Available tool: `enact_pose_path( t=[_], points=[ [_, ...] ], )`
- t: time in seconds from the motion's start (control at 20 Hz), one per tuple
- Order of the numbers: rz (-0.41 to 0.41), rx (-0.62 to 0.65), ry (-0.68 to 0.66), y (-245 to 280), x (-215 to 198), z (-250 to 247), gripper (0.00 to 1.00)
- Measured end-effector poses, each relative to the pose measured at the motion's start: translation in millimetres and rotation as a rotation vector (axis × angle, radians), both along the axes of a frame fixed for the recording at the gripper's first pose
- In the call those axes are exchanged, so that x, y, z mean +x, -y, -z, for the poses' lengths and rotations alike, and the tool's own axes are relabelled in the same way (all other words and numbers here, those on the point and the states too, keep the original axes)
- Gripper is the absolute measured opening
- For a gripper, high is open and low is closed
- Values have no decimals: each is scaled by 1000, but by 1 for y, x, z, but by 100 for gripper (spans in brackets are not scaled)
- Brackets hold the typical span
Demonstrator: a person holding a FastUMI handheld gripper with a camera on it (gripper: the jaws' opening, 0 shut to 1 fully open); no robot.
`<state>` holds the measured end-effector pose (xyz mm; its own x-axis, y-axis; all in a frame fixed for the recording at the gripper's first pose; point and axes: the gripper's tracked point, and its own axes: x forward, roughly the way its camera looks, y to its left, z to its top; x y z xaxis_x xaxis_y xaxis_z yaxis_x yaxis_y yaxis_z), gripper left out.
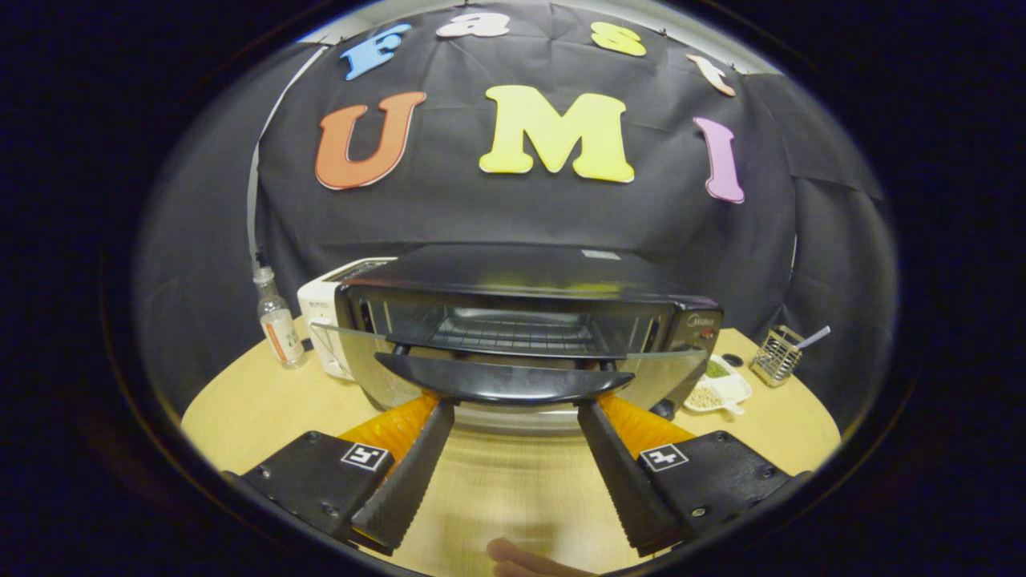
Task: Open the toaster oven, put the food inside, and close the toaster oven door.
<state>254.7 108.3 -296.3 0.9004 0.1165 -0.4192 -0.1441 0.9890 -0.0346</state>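
Gripper view: white dish [725, 390] right of oven holds green and tan bits; wire basket [776, 357] far right.
I see toaster oven [513, 328] mid-table, glass door part-open, rack bare; gripper [513, 410] fingers spread wide, tips under its handle [501, 382].

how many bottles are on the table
1. The bottle stands upright left of the white appliance beside the toaster oven. More could be hidden behind the oven. The open gripper sits under the door handle.
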Motion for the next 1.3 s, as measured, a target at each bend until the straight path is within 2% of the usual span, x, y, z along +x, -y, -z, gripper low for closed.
enact_pose_path(
  t=[0.35, 0.6, 1.0, 1.1, 1.3],
  points=[
    [-20, 32, 70, 12, 4, -51, 99],
    [-35, 92, 169, 32, -49, -126, 99],
    [85, 5, 338, 98, -146, -233, 99],
    [68, 16, 381, 96, -169, -252, 98],
    [21, -1, 384, 93, -214, -258, 99]
  ],
)
